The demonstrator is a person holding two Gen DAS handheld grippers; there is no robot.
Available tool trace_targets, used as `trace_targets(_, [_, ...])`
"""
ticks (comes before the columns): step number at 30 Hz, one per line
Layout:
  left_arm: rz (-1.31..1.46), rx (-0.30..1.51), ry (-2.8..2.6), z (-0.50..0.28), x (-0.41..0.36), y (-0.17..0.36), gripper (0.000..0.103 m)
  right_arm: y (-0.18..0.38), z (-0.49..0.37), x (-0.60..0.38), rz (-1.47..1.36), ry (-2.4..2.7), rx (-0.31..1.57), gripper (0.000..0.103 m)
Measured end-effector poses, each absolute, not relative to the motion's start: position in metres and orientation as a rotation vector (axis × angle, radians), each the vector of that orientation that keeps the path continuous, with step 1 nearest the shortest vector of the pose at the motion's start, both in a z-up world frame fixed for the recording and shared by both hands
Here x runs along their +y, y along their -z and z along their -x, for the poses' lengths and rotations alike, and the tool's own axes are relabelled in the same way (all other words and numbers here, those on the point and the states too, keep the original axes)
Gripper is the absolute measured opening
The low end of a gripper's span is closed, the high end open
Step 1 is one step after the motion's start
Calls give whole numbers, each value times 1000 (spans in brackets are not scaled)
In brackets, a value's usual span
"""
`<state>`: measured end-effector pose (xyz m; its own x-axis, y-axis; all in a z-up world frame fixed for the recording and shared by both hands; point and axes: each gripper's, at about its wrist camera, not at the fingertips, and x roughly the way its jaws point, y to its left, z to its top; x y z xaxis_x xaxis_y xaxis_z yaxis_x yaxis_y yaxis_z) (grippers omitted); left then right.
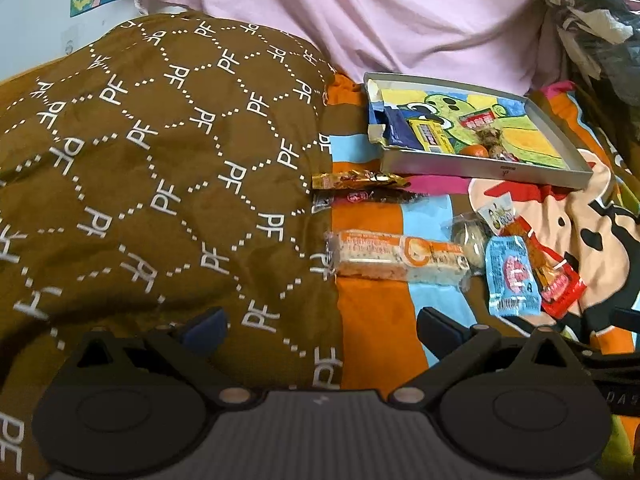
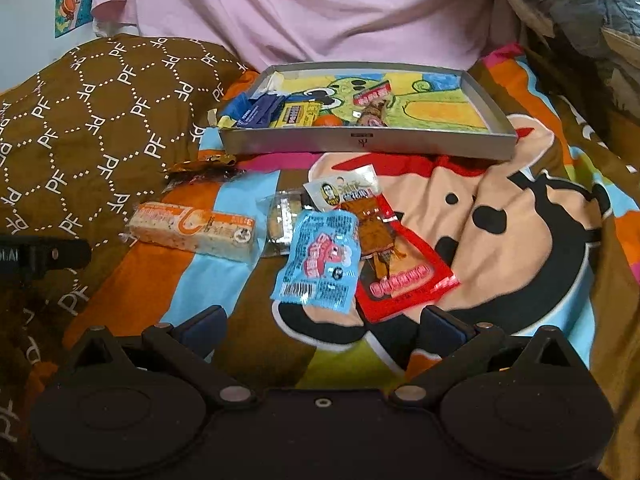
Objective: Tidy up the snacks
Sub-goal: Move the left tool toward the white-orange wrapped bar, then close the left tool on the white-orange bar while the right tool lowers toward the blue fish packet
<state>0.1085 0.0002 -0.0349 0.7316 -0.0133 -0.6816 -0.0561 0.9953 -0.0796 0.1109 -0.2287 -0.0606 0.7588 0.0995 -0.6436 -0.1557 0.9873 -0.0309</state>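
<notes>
A shallow grey box lid [image 1: 480, 170] [image 2: 368, 141] with a cartoon lining lies on the bed and holds several snacks: blue and yellow packets and a small orange. In front of it lie loose snacks: an orange-and-white rice bar [image 1: 400, 258] [image 2: 196, 229], a clear cookie pack [image 1: 468, 236] [image 2: 282, 220], a light blue packet [image 1: 512, 278] [image 2: 320, 260], a red packet [image 1: 556, 276] [image 2: 400, 268] and a gold-wrapped bar [image 1: 358, 180] [image 2: 204, 168]. My left gripper [image 1: 320, 328] is open, just short of the rice bar. My right gripper [image 2: 322, 326] is open, just short of the blue and red packets.
A brown quilt with white "PF" lettering [image 1: 160, 160] [image 2: 100, 112] bulges on the left. The snacks rest on a colourful cartoon bedsheet [image 2: 500, 220]. Pink fabric [image 1: 360, 12] hangs behind the lid. Dark patterned cloth [image 1: 592, 20] is piled at the far right.
</notes>
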Motion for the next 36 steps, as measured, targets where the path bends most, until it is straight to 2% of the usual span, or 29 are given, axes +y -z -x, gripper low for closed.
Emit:
trace_targets(15, [80,773,-18,-141,4,45,103,76,-134,-227,107,-184,657,102])
trace_targets(28, [-217,666,296,-200,-19,47,103,89,-168,-225,176,-241,659,102])
trace_targets(32, [-297,679,431,-216,-27,55,103,96,-184,-222,223,-245,678,98])
trace_targets(36, [-401,705,537,-223,-38,65,103,103,-194,-222,248,-234,702,89])
